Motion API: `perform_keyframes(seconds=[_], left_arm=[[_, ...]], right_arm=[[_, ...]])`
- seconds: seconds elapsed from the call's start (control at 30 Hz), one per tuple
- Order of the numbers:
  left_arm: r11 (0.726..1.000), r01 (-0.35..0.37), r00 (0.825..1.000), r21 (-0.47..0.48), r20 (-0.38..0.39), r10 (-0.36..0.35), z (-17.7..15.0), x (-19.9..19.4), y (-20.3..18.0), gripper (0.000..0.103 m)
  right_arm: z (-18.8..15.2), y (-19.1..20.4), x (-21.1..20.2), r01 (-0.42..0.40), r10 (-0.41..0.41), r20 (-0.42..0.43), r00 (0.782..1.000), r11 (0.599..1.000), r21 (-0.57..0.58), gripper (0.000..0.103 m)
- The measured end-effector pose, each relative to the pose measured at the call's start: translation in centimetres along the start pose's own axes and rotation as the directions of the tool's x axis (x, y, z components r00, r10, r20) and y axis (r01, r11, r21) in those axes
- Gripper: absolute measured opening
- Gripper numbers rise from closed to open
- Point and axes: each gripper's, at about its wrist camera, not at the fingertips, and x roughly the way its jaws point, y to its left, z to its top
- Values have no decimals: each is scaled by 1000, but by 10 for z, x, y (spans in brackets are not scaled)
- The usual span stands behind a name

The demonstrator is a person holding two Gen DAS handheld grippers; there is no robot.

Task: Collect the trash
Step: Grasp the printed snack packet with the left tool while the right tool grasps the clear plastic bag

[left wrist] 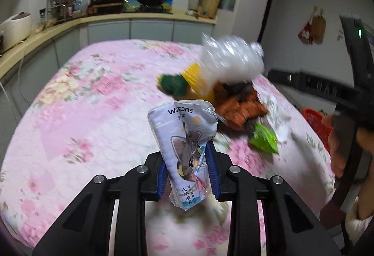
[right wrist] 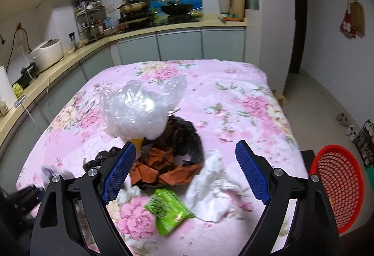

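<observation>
In the left wrist view, the left gripper (left wrist: 188, 170) is clamped on a white Watsons wrapper (left wrist: 187, 150), lifted above the pink floral table cover (left wrist: 93, 104). Farther on lie a clear plastic bag (left wrist: 231, 60), brown paper scraps (left wrist: 240, 106) and a green packet (left wrist: 264, 141); the yellow and green things beside them are too blurred to name.

In the right wrist view, the right gripper (right wrist: 185, 173) stands wide apart, holding nothing, over the brown paper scraps (right wrist: 163, 169). The green packet (right wrist: 168, 213) and a white tissue (right wrist: 212, 188) lie between its fingers. A red basket (right wrist: 336, 188) stands at the right, beside the table.
</observation>
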Motion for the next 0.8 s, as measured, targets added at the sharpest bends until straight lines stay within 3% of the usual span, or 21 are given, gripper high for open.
perform_keyframes(seconds=[0.33, 0.8], left_arm=[[996, -76, 995, -44, 59, 78, 23, -4, 33, 28], [992, -115, 986, -52, 115, 120, 46, -9, 44, 28]], right_arm=[[-3, 21, 33, -28, 26, -74, 997, 999, -37, 87], [30, 32, 48, -52, 52, 0, 999, 998, -39, 95]])
